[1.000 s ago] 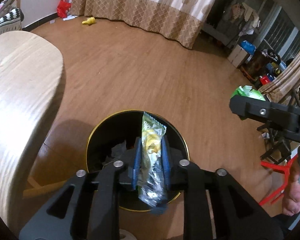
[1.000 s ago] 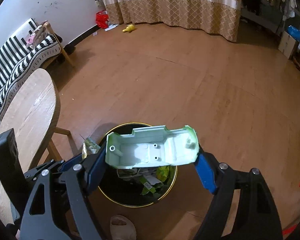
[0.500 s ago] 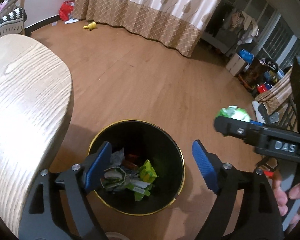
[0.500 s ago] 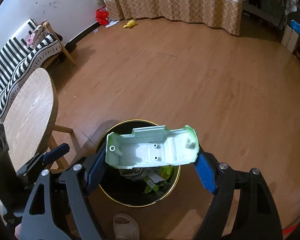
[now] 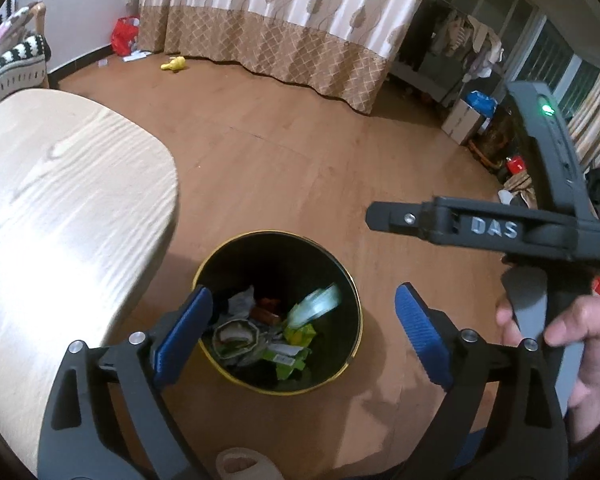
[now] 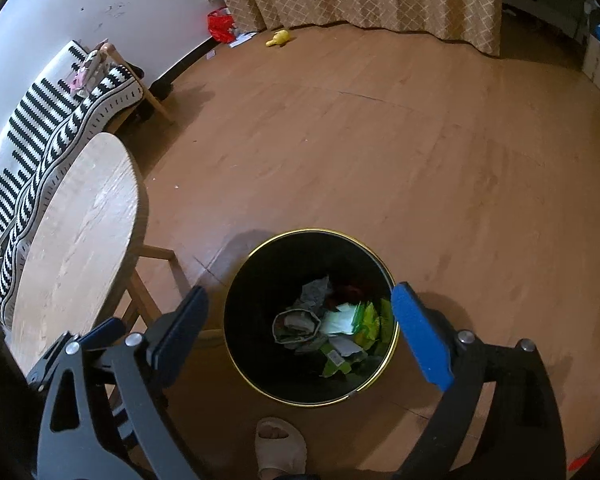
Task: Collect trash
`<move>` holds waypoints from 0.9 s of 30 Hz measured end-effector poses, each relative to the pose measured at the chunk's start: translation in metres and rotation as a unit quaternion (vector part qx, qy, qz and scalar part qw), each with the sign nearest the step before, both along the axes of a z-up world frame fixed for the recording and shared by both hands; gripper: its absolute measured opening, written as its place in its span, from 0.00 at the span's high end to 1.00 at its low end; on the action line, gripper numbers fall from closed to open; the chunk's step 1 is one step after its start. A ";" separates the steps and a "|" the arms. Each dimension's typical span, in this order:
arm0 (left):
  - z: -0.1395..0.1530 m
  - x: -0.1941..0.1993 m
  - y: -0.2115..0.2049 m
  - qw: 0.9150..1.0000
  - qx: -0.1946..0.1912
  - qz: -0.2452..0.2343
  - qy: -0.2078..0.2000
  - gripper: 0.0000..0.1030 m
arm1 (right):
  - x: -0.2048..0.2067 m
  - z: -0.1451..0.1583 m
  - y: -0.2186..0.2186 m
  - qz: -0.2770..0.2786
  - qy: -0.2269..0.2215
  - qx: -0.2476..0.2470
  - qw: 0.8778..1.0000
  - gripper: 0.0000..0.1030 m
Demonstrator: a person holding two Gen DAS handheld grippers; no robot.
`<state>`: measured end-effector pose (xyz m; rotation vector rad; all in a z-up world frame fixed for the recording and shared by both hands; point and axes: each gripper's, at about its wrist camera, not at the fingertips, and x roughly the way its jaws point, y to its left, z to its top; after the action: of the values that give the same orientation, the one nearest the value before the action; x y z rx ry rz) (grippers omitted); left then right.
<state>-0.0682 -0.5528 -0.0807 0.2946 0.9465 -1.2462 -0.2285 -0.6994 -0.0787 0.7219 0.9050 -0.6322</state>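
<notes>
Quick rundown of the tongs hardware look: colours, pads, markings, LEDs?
Both sets of tongs, the left tongs and the right tongs, are matte black plastic frames with triangular cutouts, silver screw heads and ribbed blue finger pads. The right unit's side reads "DAS"; a green LED glows on its upright.

In the left wrist view a pale green piece (image 5: pixel 315 305) inside the black bin (image 5: pixel 342 276) is smeared by motion blur, its shape unreadable. The bin's bottom is buried under wrappers (image 6: pixel 340 332). At six o'clock a slipper (image 6: pixel 278 446) is cut off by the frame's lower edge. The round wooden table (image 5: pixel 60 216) runs out of frame at nine o'clock. The hand (image 5: pixel 580 344) is cropped at four o'clock.
</notes>
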 end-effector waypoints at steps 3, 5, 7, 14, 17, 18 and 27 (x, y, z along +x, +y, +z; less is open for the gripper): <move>0.017 0.002 0.022 1.000 -0.006 0.011 -0.014 0.09 | 0.006 0.009 0.007 0.003 -0.006 -0.011 1.000 0.07; 0.028 0.006 0.039 0.999 -0.010 0.029 -0.025 0.07 | 0.014 0.017 0.015 0.004 -0.011 -0.026 1.000 0.07; 0.040 0.014 0.062 0.998 -0.012 0.055 -0.041 0.06 | 0.025 0.026 0.026 0.007 -0.015 -0.045 0.999 0.07; 0.083 0.074 0.197 0.954 0.012 0.253 -0.162 0.06 | 0.099 0.066 0.105 0.089 -0.053 -0.103 0.989 0.07; 0.094 0.099 0.270 0.922 0.035 0.336 -0.188 0.06 | 0.142 0.078 0.165 0.157 -0.063 -0.127 0.977 0.07; 0.098 0.106 0.294 0.911 0.041 0.364 -0.189 0.06 | 0.154 0.080 0.183 0.179 -0.066 -0.130 0.973 0.07; 0.102 0.130 0.482 0.829 0.083 0.531 -0.153 0.06 | 0.244 0.092 0.344 0.333 -0.095 -0.132 0.929 0.07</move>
<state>0.0622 -0.0707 0.0211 0.0575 0.7413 -0.0760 0.0157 -0.3553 0.0137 0.1946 0.8000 -0.0681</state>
